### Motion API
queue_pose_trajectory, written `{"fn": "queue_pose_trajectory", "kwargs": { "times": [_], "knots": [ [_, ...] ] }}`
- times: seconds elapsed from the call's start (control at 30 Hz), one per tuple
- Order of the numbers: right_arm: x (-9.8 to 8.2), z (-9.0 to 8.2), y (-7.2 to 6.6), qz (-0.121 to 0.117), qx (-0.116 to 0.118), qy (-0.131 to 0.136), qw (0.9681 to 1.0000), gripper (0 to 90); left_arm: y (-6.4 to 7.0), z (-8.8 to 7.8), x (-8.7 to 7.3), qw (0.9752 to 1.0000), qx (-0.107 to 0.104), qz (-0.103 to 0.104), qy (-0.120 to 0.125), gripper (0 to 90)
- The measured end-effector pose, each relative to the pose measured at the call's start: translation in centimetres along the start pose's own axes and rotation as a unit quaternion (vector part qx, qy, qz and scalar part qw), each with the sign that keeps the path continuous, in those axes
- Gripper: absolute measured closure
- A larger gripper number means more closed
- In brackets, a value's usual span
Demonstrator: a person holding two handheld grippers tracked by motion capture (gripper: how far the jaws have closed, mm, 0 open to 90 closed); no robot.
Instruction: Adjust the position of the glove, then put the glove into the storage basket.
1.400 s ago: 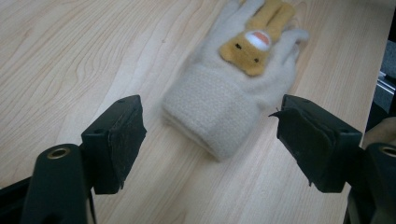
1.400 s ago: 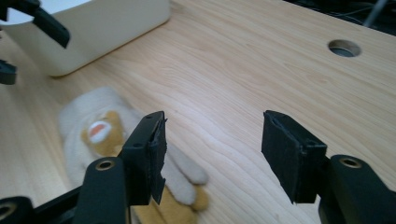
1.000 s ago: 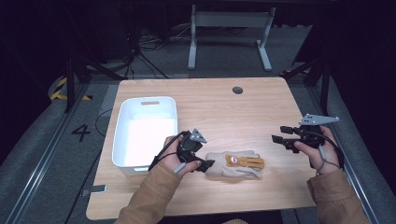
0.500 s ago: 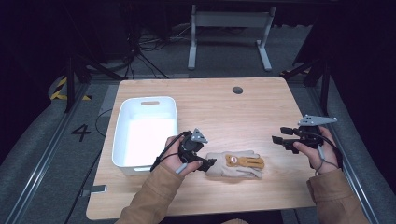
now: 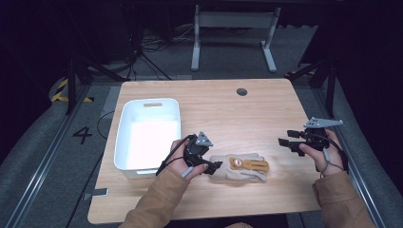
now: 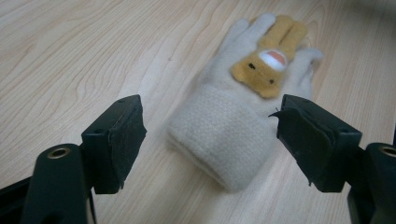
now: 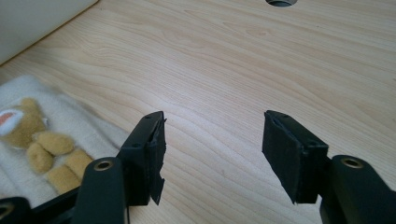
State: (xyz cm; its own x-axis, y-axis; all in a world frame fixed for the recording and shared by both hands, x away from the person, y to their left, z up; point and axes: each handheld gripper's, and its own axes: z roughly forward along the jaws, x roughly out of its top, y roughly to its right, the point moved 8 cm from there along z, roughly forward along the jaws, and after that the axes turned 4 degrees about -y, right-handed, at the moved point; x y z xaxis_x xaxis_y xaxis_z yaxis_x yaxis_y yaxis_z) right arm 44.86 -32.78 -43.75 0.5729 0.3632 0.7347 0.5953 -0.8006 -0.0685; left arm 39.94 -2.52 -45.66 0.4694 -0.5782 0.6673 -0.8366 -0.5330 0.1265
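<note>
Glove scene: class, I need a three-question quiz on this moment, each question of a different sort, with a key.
1. True or false: the left gripper is shut on the glove.
2. What lies to the left of the glove in the high view? A) a white bin B) a red cup C) a laptop
3. Fill in: the animal patch on the glove is coloured ____.

Key:
1. False. In the left gripper view its jaws stand apart on either side of the cuff.
2. A, the white bin.
3. Yellow-brown.
</note>
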Motion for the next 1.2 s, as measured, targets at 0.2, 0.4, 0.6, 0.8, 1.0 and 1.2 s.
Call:
{"fn": "queue_pose_trajectory", "kwargs": {
  "times": [0.2, 0.4, 0.6, 0.8, 1.0, 1.2],
  "knots": [
    [-0.1, -0.1, -0.1, -0.001, 0.001, 0.0, 1.0, 40.2, 0.2, 0.6, 0.1, 0.9999, -0.001, 0.01, 0.004, 23.8],
    [-0.2, 0.1, -0.1, -0.001, 0.001, -0.004, 1.0, 40.2, 0.7, 1.5, 0.2, 0.9997, -0.004, 0.022, 0.013, 22.7],
    [-0.2, 0.3, -0.2, -0.003, 0.003, -0.006, 1.0, 40.2, 1.1, 2.5, 0.1, 0.9992, -0.021, 0.031, 0.016, 21.7],
    [-0.4, 0.2, -0.3, -0.001, 0.005, -0.005, 1.0, 39.7, 1.0, 3.3, 0.1, 0.9988, -0.025, 0.04, 0.016, 20.0],
    [-0.8, -0.3, 0.0, 0.002, 0.001, -0.004, 1.0, 39.7, 1.1, 4.2, 0.1, 0.9977, -0.038, 0.055, 0.012, 18.8],
    [-1.4, -0.7, 0.0, 0.011, -0.002, -0.006, 0.9999, 39.0, 1.6, 5.2, 0.0, 0.9955, -0.057, 0.076, 0.001, 18.8]
  ]
}}
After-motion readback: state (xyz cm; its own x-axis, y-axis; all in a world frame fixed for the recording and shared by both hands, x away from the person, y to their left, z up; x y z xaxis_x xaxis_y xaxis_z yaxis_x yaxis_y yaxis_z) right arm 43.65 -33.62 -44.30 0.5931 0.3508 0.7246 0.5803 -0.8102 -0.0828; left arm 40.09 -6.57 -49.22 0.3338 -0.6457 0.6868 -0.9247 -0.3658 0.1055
